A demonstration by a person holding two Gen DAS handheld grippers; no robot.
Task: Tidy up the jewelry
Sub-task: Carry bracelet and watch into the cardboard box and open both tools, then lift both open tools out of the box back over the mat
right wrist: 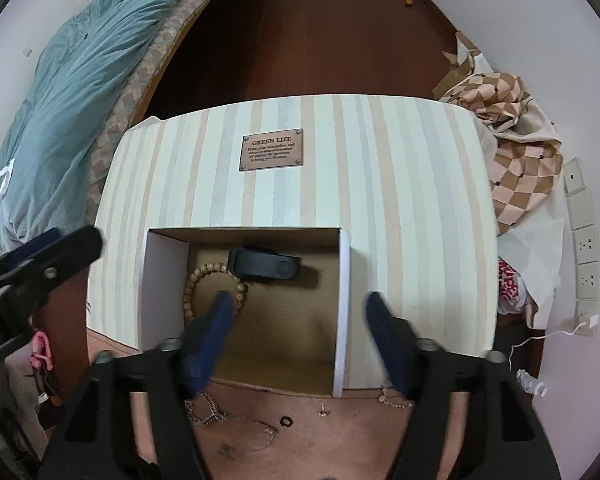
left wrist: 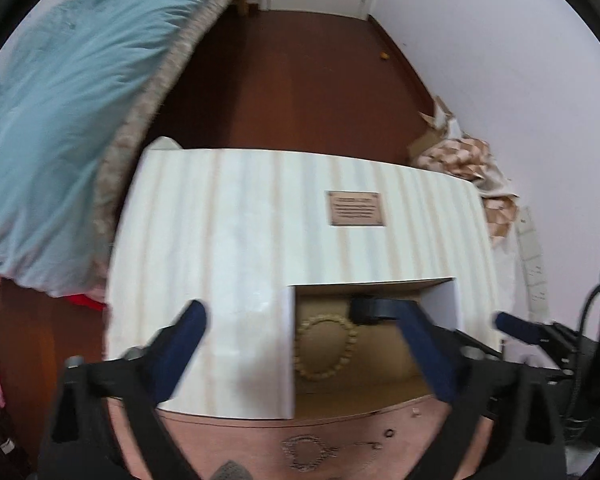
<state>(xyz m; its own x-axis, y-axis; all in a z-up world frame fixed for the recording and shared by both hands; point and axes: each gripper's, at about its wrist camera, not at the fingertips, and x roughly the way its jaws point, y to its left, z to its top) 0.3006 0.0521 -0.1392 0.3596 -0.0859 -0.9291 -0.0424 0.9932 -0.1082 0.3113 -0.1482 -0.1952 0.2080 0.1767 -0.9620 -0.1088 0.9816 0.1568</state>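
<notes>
A striped box (right wrist: 400, 200) with a brown plaque (right wrist: 271, 154) stands on a pinkish table (right wrist: 340, 432). Its open square compartment holds a wooden bead bracelet (right wrist: 198, 276) and a black wristband (right wrist: 266, 266); both show in the left wrist view, the bracelet (left wrist: 326, 346) and the band (left wrist: 374, 308). My right gripper (right wrist: 298, 304) is open and empty over the compartment. My left gripper (left wrist: 304, 320) is open and empty over the box's near left part. A chain necklace (right wrist: 244, 428), a small black ring (right wrist: 286, 421) and an earring (right wrist: 323, 411) lie on the table in front of the box.
A bed with a teal duvet (right wrist: 72, 92) stands to the left. Dark wooden floor (right wrist: 320, 32) lies beyond the box. Checked fabric (right wrist: 516, 152) is piled at the right by a white wall with sockets (right wrist: 586, 244). Another chain (right wrist: 392, 400) lies by the box's right corner.
</notes>
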